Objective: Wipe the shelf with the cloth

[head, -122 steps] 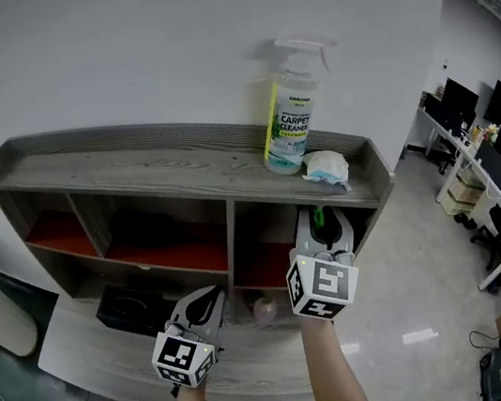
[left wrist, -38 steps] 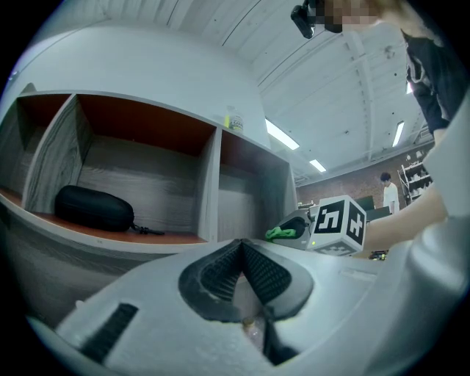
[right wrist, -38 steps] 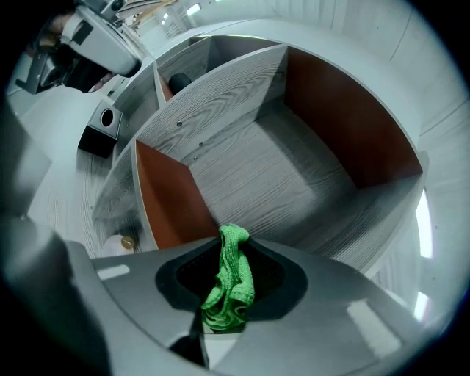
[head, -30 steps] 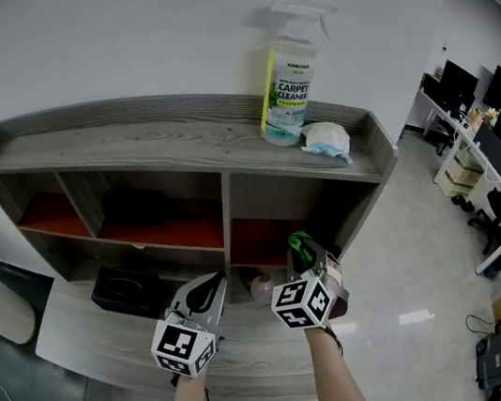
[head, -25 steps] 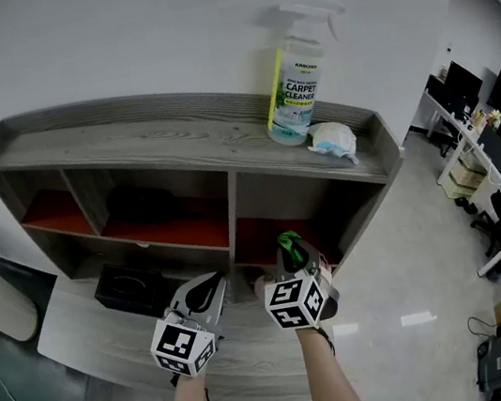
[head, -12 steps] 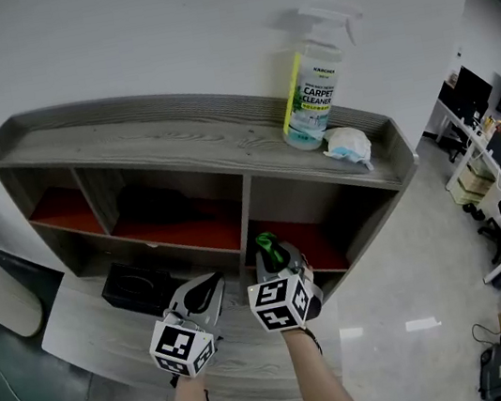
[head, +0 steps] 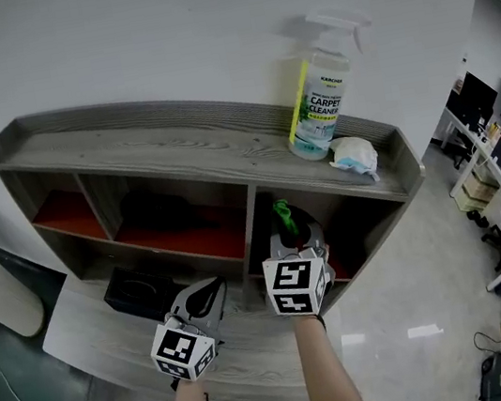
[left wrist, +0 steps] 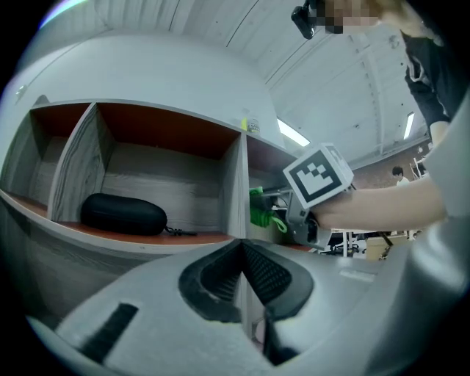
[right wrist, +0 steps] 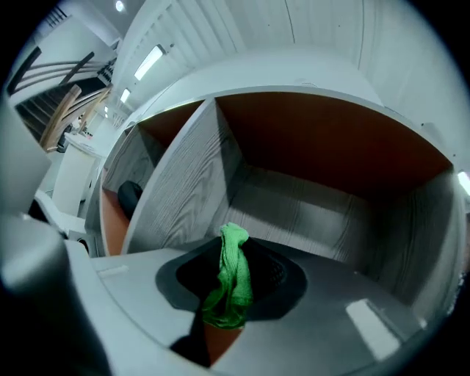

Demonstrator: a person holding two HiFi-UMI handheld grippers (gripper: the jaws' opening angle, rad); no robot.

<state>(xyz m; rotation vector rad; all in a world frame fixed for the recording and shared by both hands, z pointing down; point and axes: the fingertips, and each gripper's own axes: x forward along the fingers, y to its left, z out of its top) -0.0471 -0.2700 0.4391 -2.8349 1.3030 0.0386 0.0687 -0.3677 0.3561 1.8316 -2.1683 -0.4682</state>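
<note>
Here, the grey wooden shelf (head: pixel 176 155) with red-lined compartments fills the middle of the head view. The right gripper (head: pixel 285 222) sits at frame centre, at the mouth of the shelf's right-hand compartment. Its jaws are clenched on a green cloth (right wrist: pixel 231 283), which sticks up between them and droops below. The left gripper (head: pixel 211 292) is lower left of centre, over the bottom ledge, with its jaws pressed together and nothing between them. A spray bottle (head: pixel 324 97) stands upright on the shelf top at upper right. A black case (left wrist: pixel 123 214) lies in the middle compartment, and a black box (head: pixel 137 290) rests on the bottom ledge. A crumpled white wad (head: pixel 354 156) lies just right of the bottle.
</note>
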